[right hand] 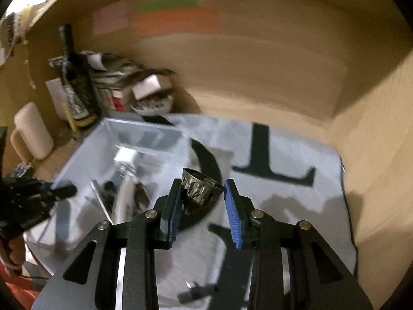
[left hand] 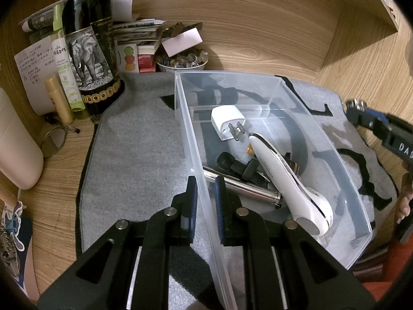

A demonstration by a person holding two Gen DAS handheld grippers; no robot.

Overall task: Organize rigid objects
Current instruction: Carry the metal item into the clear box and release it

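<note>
the small dark embossed metal cup (right hand: 200, 192) sits tilted between the fingers of the right gripper (right hand: 204, 213), over the grey mat with black lettering (right hand: 284, 155) and just beside the clear plastic storage bin (left hand: 258, 77). the jaws stand fairly wide; the left pad looks to touch the cup's wall while the right pad stands clear of it, though motion blur makes it hard to say whether the cup is truly gripped. i judge it stiff, light and hard-walled, with a relief pattern that gives the ribbed pads some bite; its flared rim tapers to a narrower base, so squeezing across the mid-body is safer than at the rim, where it could slip out.

the left gripper (left hand: 206, 206) is nearly closed, straddling the bin's near wall, one finger outside and one inside, steadying it. inside the bin lie a white wall charger with metal prongs (left hand: 227, 122), a long white handheld device with chrome trim (left hand: 291, 180), a silver metal tube (left hand: 245, 187) and small black pieces.

readable writing is scarce: the dark wine bottle with an elephant label (left hand: 89, 51) carries gold script too small to make out, the right gripper's body in the left wrist view shows "da", and the handwritten white note (left hand: 33, 62) is illegible.
</note>
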